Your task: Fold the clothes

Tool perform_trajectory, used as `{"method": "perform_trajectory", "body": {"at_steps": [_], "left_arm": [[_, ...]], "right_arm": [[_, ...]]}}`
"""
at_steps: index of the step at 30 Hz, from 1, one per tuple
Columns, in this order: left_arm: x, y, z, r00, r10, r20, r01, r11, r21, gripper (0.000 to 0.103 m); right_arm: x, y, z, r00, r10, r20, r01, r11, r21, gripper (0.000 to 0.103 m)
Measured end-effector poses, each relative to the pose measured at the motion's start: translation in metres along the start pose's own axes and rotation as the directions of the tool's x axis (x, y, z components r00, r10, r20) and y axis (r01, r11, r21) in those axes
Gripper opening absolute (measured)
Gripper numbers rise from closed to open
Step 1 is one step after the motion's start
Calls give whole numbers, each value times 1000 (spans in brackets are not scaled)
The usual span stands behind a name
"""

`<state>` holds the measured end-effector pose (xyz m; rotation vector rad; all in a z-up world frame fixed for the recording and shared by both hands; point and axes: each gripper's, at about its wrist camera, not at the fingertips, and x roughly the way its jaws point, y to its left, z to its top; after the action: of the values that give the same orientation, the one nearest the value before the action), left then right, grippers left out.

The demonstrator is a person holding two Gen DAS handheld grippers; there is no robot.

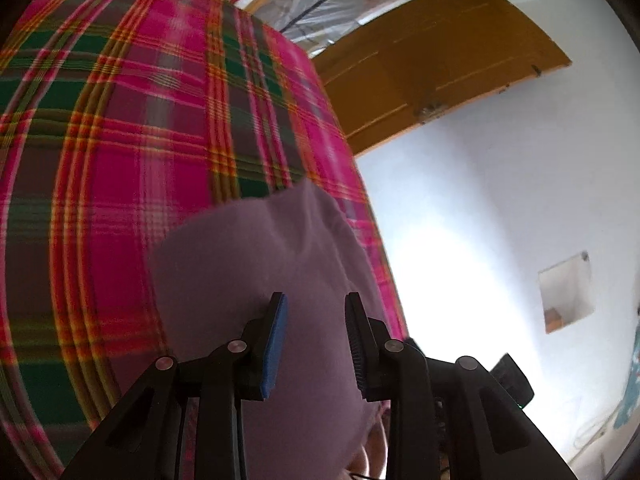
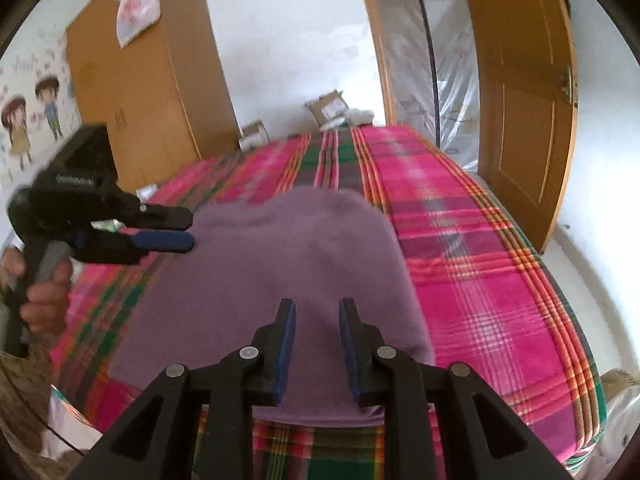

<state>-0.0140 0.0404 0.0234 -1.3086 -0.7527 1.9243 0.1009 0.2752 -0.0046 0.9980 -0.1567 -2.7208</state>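
Jaws first: on our right gripper [image 2: 317, 312] they stood apart w/ a clear gap, nothing pinched between the blue pads, purple cloth showing through the gap. On our left gripper [image 1: 316, 304] they were also parted, pads not pressing on anything; in the right wrist view the same tool [image 2: 188, 229] showed as two black-and-blue fingers w/ a narrow slit between them, tips at or just over the cloth's left edge. We couldn't tell if they touched it.

The purple garment [image 2: 288, 264] lay folded flat on the plaid bedspread [image 2: 480, 248], pink/green/orange checks, near the bed's front edge. Its far edge was rounded and a bit lumpy, its near edge ran straight just under our right gripper's fingers. In the left wrist view the garment [image 1: 240, 248] filled the lower centre below the fingers, w/ a soft crease running up its middle, and the bedspread [image 1: 120, 140] spread out to the left and above.

A hand [image 2: 44, 292] gripped the left tool's handle at the left of the right wrist view.

Around the bed: a wooden wardrobe [image 2: 152, 80] w/ a plastic bag [image 2: 136, 8] hung on it, cartoon wall stickers [image 2: 24, 120], cardboard boxes [image 2: 328, 110] at the far end of the bed, an open wooden door [image 2: 524, 92] to the right, clear plastic sheeting [image 2: 444, 72] in the doorway. Both views were slightly motion-blurred.
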Motion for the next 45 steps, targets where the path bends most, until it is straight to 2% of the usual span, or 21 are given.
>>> {"method": "perform_trajectory", "body": {"at_steps": [3, 5, 10, 15, 20, 24, 27, 30, 32, 34, 40, 45], "left_arm": [[6, 3, -5, 999, 12, -34, -13, 1000, -11, 30], [8, 9, -6, 1000, -5, -30, 4, 1000, -23, 30], [13, 15, -14, 999, -11, -43, 12, 1000, 24, 30], [13, 23, -18, 999, -23, -49, 24, 1000, 18, 24], [4, 10, -19, 999, 44, -25, -43, 998, 49, 24], [5, 13, -3, 999, 35, 22, -35, 999, 7, 24], [8, 23, 8, 999, 2, 40, 1, 998, -57, 24], [8, 31, 14, 997, 10, 72, -6, 998, -65, 24], [16, 36, 21, 997, -20, 69, 27, 994, -105, 24], [19, 44, 23, 997, -33, 68, 42, 990, -137, 18], [24, 40, 32, 997, 2, 74, 8, 991, -131, 18], [30, 42, 40, 997, 15, 80, -3, 990, -143, 18]], "right_arm": [[9, -4, -11, 999, 11, -50, -10, 1000, 19, 22], [6, -3, -15, 999, 11, -36, -11, 1000, 5, 21], [8, 5, -18, 999, -22, -44, 20, 998, -64, 21], [11, 7, 2, 995, -23, -102, 12, 995, -100, 21], [26, 21, 29, 997, 9, -77, -19, 991, -135, 21], [43, 38, 38, 995, 44, -89, -58, 985, -159, 21], [55, 45, 35, 992, 40, -120, -61, 983, -173, 21], [61, 47, 29, 990, 39, -139, -64, 982, -180, 22], [63, 48, 28, 987, 31, -156, -62, 978, -200, 22], [63, 49, 38, 985, 39, -171, -74, 976, -204, 22], [76, 49, 72, 987, 32, -160, -62, 979, -192, 22], [112, 43, 81, 966, -11, -260, -31, 987, -158, 22]]}}
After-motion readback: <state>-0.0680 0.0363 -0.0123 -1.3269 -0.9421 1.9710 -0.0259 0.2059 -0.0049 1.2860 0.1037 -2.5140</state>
